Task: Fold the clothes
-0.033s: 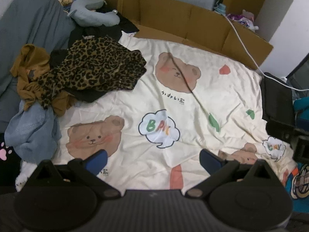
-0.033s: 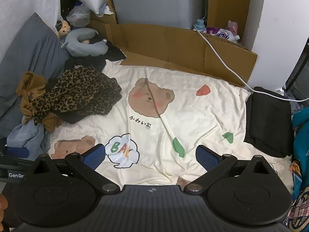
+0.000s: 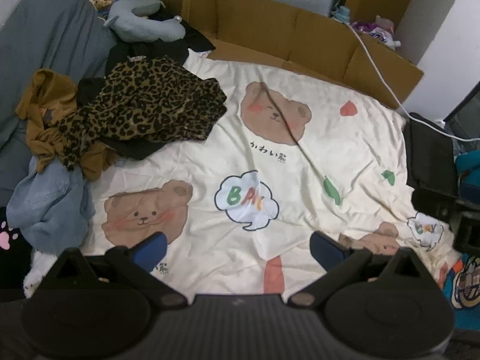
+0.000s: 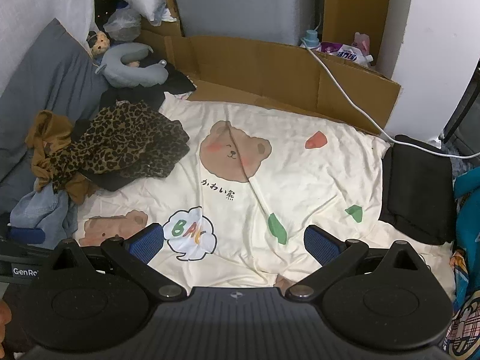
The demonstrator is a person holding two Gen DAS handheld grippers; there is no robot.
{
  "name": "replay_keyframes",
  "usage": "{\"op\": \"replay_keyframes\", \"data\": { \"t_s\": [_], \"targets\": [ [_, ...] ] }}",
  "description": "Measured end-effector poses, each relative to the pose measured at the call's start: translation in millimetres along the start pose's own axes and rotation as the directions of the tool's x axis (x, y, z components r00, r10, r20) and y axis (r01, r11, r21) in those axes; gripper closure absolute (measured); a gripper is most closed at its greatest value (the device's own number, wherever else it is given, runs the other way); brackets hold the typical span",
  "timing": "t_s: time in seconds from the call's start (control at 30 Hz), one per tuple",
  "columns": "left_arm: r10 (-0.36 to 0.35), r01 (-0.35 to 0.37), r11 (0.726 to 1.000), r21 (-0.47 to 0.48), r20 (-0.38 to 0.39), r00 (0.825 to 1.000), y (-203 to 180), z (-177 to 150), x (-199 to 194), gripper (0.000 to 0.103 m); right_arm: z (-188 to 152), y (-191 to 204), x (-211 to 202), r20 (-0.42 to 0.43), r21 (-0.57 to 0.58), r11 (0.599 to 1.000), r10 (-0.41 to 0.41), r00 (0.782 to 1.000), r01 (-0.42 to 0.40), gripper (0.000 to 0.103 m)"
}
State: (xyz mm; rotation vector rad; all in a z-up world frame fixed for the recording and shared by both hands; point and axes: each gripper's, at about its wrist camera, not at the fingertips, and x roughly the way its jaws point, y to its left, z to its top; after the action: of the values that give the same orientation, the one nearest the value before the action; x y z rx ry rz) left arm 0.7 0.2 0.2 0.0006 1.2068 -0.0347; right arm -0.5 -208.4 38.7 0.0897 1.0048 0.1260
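A heap of unfolded clothes lies at the left of the bed. On top is a leopard-print garment (image 3: 150, 105) (image 4: 120, 141), with a mustard-brown one (image 3: 45, 114) beside it, a black one beneath and a light blue denim piece (image 3: 48, 204) nearer me. At the right edge rests a folded black garment (image 4: 417, 189) (image 3: 429, 156). My left gripper (image 3: 237, 247) hovers open over the cream bear-print sheet (image 3: 300, 210), holding nothing. My right gripper (image 4: 234, 241) is also open and holds nothing above the same sheet (image 4: 300, 180).
A brown cardboard wall (image 4: 270, 69) lines the far side of the bed, and a white cable (image 4: 345, 90) trails over it. A grey neck pillow (image 4: 135, 69), a small plush toy (image 4: 100, 42) and a grey pillow (image 3: 45, 36) sit far left. Teal patterned fabric (image 4: 468, 210) is at the right.
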Motion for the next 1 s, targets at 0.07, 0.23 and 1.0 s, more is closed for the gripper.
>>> {"op": "replay_keyframes", "data": {
  "t_s": [0.07,0.23,1.0],
  "targets": [
    [0.002,-0.002,1.000,0.001,0.003,1.000,0,1,0,0.001,1,-1,0,0.006,0.001,1.000,0.003,1.000,-0.003,0.001],
    [0.007,-0.007,1.000,0.005,0.009,1.000,1,4,0,0.001,2,2,1,0.021,-0.024,1.000,-0.005,1.000,0.005,0.001],
    [0.002,-0.003,1.000,0.019,0.011,1.000,-2,8,5,0.001,7,6,-2,0.032,-0.024,0.999,0.023,0.999,-0.023,0.000]
  ]
}}
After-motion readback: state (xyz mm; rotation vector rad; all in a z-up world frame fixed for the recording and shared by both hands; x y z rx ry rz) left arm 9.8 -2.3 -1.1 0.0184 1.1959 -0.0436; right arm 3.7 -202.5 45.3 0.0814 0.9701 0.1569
